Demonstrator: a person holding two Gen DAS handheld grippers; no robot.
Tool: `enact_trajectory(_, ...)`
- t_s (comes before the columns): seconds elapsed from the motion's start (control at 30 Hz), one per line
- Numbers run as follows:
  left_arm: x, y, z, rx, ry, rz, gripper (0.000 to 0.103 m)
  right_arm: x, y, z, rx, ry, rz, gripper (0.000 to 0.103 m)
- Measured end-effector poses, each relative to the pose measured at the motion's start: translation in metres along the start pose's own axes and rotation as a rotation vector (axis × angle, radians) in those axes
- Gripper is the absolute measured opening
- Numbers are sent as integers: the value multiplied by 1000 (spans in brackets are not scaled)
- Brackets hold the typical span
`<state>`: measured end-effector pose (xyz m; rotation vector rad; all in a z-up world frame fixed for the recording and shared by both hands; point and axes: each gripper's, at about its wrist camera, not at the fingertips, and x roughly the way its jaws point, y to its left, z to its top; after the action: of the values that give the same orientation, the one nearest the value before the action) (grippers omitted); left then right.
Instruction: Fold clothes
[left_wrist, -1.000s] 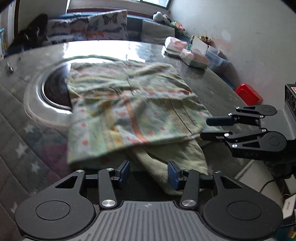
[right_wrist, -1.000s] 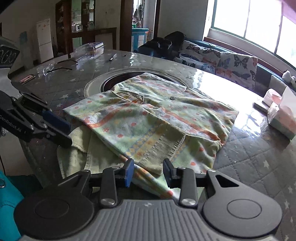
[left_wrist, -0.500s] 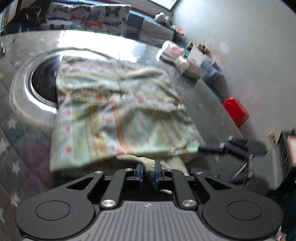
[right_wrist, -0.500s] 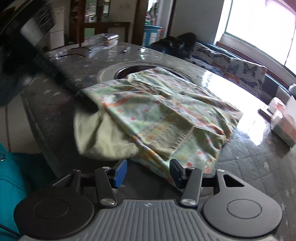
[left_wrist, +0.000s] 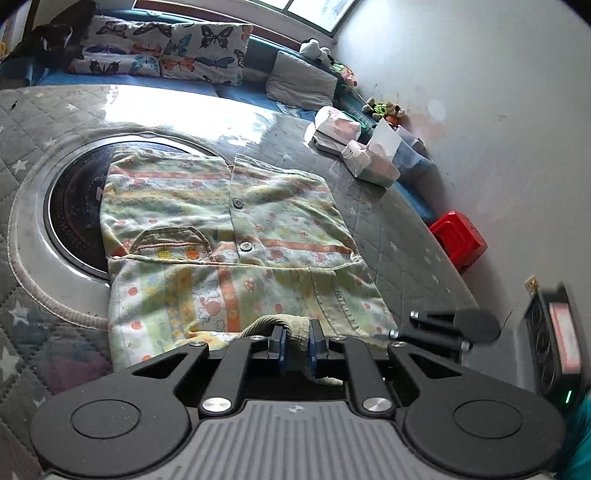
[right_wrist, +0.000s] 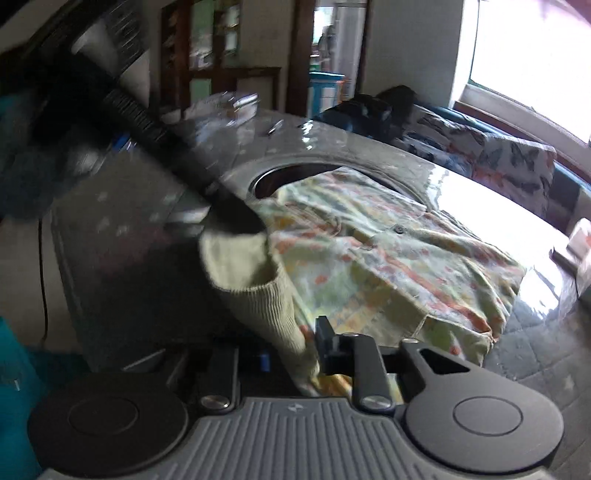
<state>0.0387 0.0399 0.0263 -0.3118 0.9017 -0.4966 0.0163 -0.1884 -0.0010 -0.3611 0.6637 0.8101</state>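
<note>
**Both grippers on the ribbed hem**

Your left gripper (left_wrist: 295, 345) pinches the ribbed green hem (left_wrist: 291, 323) at 6 o'clock. Your right gripper (right_wrist: 291, 350) has the same hem between its fingers; blur hides whether it grips. Beyond, the patterned shirt (left_wrist: 229, 236) lies folded on the quilted table (left_wrist: 399, 240), overlapping the round recess (left_wrist: 70, 206) at 10 o'clock.

black gripper (left_wrist: 295, 345), blue-padded jaws
</note>
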Motion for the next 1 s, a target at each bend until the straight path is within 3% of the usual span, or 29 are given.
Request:
enact_trajectory(0.07, -7, 3, -5, 18, -14, 3, 16, -3, -8, 5, 53, -16, 8, 16)
enact_trajectory(0.1, -12, 5, -9, 26, -24, 4, 23, -4, -13, 8, 84, -26, 18, 15)
enact_trajectory(0.13, -17, 7, -13, 42, -40, 19, 38, -6, -17, 11, 112, -34, 25, 14)
enact_trajectory(0.2, -29, 9, -22, 89, -80, 70, 52, -9, -23, 15, 140, -48, 30, 14)
enact_trajectory(0.3, -42, 11, -37, 156, -119, 130, 54, -9, -28, 21, 149, -56, 22, 13)
enact_trajectory(0.63, -23, 0, -64, 440, -180, 328, 56, -8, -37, 34, 189, -74, 1, 12)
enact_trajectory(0.8, -12, -4, -69, 599, -243, 440, 54, -9, -40, 35, 195, -81, -4, 12)
enact_trajectory(0.87, -9, -3, -71, 657, -263, 452, 44, -8, -41, 35, 196, -80, -5, 12)
enact_trajectory(0.93, -7, -3, -73, 714, -280, 458, 22, -9, -41, 33, 199, -81, -8, 11)
enact_trajectory(1.0, -5, 0, -74, 750, -282, 452, 12, -10, -41, 32, 203, -84, -8, 10)
